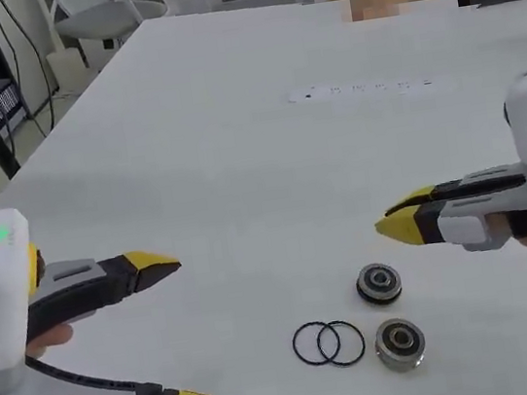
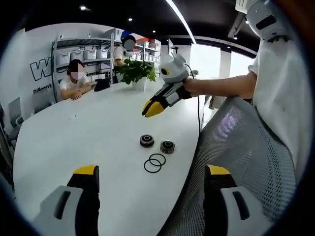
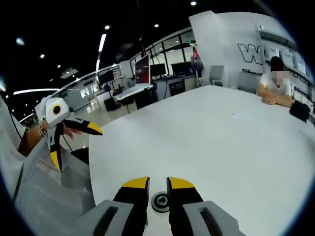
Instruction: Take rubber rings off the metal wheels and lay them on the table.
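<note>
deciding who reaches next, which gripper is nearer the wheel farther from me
Right. The right gripper is close by, just beyond the far wheel; the left gripper is well off to its left, past the rubber rings.

Smooth white table top [image 1: 239, 162]: matt, faint sheen. Far round silvery metal wheel [image 1: 379, 282] and near round silvery metal wheel [image 1: 399, 343]: bright polished rims, dark centres. Two thin black rubber rings [image 1: 328, 343]: matt, smooth.
</note>
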### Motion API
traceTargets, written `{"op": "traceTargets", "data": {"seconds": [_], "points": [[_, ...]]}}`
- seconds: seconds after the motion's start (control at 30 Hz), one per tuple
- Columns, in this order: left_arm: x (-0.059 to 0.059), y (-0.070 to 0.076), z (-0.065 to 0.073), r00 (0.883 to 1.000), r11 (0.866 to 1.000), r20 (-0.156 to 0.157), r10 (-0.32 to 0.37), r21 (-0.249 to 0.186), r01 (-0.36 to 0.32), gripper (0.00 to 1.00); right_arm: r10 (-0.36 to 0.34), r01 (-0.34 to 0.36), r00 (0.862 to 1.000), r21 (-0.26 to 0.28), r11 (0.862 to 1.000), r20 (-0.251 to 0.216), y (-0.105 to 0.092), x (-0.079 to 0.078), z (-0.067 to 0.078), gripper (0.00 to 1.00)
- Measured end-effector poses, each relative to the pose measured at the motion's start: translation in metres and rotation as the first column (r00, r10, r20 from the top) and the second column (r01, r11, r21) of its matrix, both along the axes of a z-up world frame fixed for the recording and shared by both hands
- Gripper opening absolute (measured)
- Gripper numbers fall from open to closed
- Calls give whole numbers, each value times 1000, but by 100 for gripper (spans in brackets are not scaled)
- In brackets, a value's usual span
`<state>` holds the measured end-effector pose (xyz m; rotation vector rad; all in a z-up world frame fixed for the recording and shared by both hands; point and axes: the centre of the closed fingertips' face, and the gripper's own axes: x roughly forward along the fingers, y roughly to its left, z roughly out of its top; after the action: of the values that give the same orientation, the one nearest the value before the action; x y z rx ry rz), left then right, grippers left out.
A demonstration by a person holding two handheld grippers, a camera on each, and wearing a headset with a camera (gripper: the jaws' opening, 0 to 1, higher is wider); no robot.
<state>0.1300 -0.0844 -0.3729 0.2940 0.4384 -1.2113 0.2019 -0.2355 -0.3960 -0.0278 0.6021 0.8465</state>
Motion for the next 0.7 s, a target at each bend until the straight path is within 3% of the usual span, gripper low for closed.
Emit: {"op": "traceTargets", "data": {"seconds": [0.33, 0.7], "points": [[23, -12, 37, 995, 999, 93, -36, -13, 38, 86, -18, 18, 1000, -7, 1000, 1, -15, 2, -13, 12], [47, -54, 67, 976, 991, 180, -126, -14, 131, 83, -6, 6, 1000, -33, 999, -20, -24, -1, -31, 15]]}}
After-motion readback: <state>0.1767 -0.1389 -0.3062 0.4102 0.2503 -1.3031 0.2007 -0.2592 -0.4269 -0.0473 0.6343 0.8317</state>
